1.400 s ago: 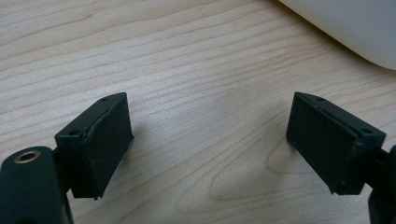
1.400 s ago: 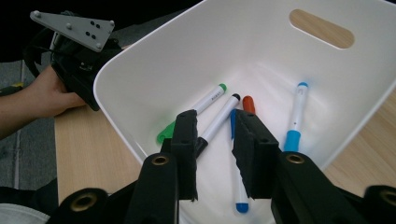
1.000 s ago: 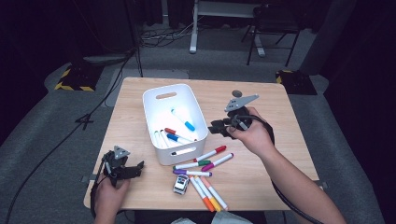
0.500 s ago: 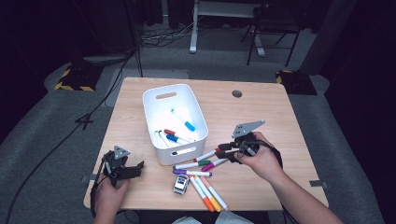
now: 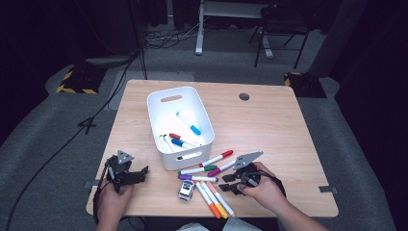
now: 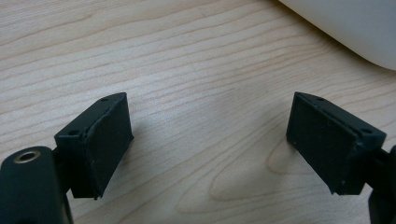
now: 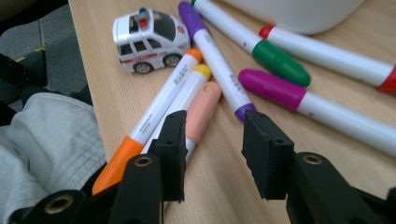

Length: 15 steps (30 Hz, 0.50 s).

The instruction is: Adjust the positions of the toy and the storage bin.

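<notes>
Your right gripper (image 5: 230, 182) sits low over the loose markers at the table's front edge, about 5 o'clock from the white bin (image 5: 179, 126). Its jaws have just been opening and now stand partly apart with only bare wood between the pads. In the right gripper view the peach-capped marker (image 7: 201, 113) lies just beyond the left pad at 11 o'clock, touching the yellow-capped marker (image 7: 187, 99) beside it, with the orange marker (image 7: 154, 122) next over. The purple marker's (image 7: 215, 56) tip ends just ahead of the right pad at 12 o'clock. The magenta-capped marker (image 7: 275, 88) and green-capped marker (image 7: 275, 61) run off toward 2 o'clock. The print along the marker barrels is too blurred to read. A toy ambulance (image 7: 148, 40) stands at 11 o'clock, with red side lettering too small to make out. Your left gripper (image 5: 126, 174) rests near the table's front-left corner, at 7 o'clock from the bin. In the left gripper view its pads (image 6: 105, 142) stand wide apart over bare wood, gripping nothing.
</notes>
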Motion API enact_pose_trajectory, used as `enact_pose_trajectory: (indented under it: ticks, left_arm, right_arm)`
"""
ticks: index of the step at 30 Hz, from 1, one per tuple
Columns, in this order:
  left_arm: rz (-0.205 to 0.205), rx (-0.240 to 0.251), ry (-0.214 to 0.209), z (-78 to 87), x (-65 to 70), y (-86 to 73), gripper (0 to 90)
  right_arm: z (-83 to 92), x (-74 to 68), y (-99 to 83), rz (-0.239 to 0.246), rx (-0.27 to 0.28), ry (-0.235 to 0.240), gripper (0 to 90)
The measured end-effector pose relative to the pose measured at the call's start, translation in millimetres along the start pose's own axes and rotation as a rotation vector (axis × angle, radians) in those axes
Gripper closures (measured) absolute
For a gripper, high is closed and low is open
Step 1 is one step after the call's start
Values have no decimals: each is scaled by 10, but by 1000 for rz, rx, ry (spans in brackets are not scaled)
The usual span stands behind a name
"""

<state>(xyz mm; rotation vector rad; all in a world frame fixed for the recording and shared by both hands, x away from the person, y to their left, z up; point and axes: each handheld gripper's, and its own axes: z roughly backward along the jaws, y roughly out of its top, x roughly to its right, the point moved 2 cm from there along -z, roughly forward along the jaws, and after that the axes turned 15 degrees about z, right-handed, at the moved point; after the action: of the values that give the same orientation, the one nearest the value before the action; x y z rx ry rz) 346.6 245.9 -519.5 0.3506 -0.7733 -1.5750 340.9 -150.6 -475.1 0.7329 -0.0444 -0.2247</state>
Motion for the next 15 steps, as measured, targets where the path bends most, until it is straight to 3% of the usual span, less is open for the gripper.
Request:
enact_pose_trajectory:
  ticks: [5, 9, 10, 15]
  left_arm:
    - [1, 1, 0, 0, 1, 0, 145]
    - [0, 0, 0, 0, 0, 0, 145]
    - [0, 0, 0, 0, 0, 0, 145]
    - [1, 1, -1, 0, 1, 0, 145]
  right_arm:
    - [-115, -114, -93, 18, -12, 13, 576]
    - [-146, -122, -127, 20, -17, 14, 574]
    - [-144, -140, -125, -5, -24, 15, 573]
    - [-167, -152, -137, 38, -37, -4, 575]
